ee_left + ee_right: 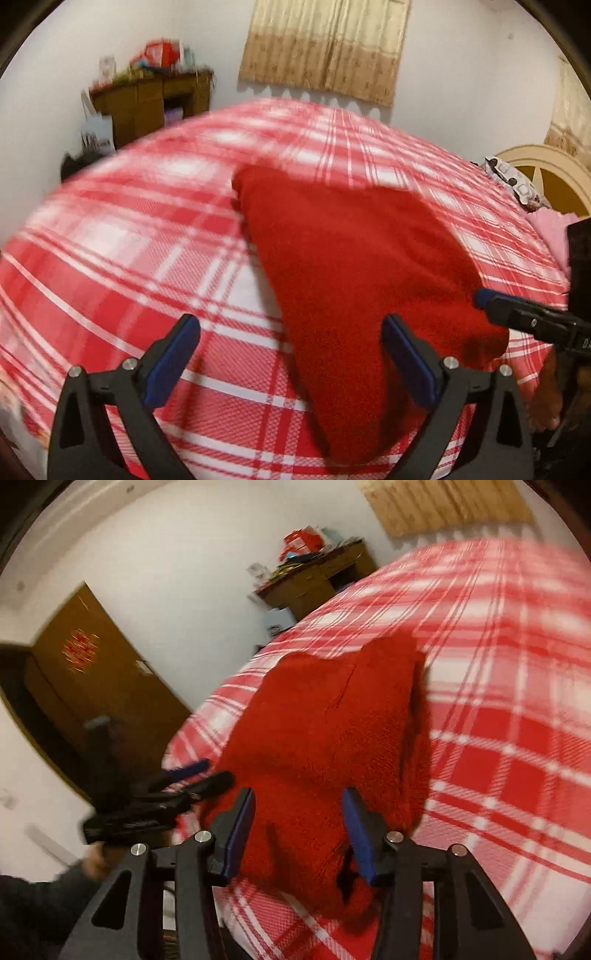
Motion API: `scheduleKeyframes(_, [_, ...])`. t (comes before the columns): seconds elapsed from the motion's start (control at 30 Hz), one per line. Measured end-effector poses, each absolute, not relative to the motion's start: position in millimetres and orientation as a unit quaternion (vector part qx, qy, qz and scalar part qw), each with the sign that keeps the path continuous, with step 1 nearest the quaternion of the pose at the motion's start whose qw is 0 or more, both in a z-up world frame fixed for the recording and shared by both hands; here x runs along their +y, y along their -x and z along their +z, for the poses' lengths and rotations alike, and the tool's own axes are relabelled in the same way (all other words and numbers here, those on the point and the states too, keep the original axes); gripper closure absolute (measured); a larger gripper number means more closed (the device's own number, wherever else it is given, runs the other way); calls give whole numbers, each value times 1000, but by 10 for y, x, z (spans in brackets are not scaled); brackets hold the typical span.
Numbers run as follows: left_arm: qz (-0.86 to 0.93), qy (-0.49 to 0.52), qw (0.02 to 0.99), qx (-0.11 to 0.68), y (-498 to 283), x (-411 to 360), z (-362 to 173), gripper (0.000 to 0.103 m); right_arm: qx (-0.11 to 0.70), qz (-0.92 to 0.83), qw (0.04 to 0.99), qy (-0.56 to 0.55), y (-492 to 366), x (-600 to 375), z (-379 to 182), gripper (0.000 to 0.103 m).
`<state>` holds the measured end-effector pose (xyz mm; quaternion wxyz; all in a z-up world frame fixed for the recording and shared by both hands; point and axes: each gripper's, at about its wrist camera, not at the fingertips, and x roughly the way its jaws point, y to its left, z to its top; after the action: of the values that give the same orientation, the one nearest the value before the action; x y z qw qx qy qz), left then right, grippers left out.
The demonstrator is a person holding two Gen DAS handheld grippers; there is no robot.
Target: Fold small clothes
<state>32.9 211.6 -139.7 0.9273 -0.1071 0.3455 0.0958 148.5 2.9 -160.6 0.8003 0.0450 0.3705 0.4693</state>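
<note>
A red knitted garment (354, 258) lies folded on the red and white plaid bed; it also shows in the right wrist view (317, 738). My left gripper (290, 339) is open and empty, its right finger over the garment's near edge. My right gripper (297, 812) is open, with the garment's near end lying between its blue pads (354, 827). The right gripper (491, 301) enters the left wrist view from the right, at the garment's edge. The left gripper (199, 771) shows at the left of the right wrist view, open beside the garment. Both views are motion-blurred.
The plaid bed (147, 258) fills both views. A wooden desk (155, 96) with clutter stands by the far wall. A curtain (321, 44) hangs behind. A headboard and pillows (524, 181) are at the right. A brown door (92, 672) is at the left.
</note>
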Motion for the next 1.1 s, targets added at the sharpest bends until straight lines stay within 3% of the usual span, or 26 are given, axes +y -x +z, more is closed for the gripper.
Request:
scheduleKeyframes(0.07, [103,94,933,332,-281,2096,-1290,2,325,437,839,-4,-1311,8,-1418,42])
scheduleKeyframes(0.23, [111,85,944,299,-219,2087,-1027,2,242,384,890,50,-1032,-29,-1062,41])
scheduleKeyframes(0.37, [105,81,949,287,-215,2065,-948,2,204,347,913,63,-911,-55,-922,30])
scheduleKeyframes(1.1, [100,81,950,285,-229,2019,-947,2,209,351,911,52,-814,-89,-849,29])
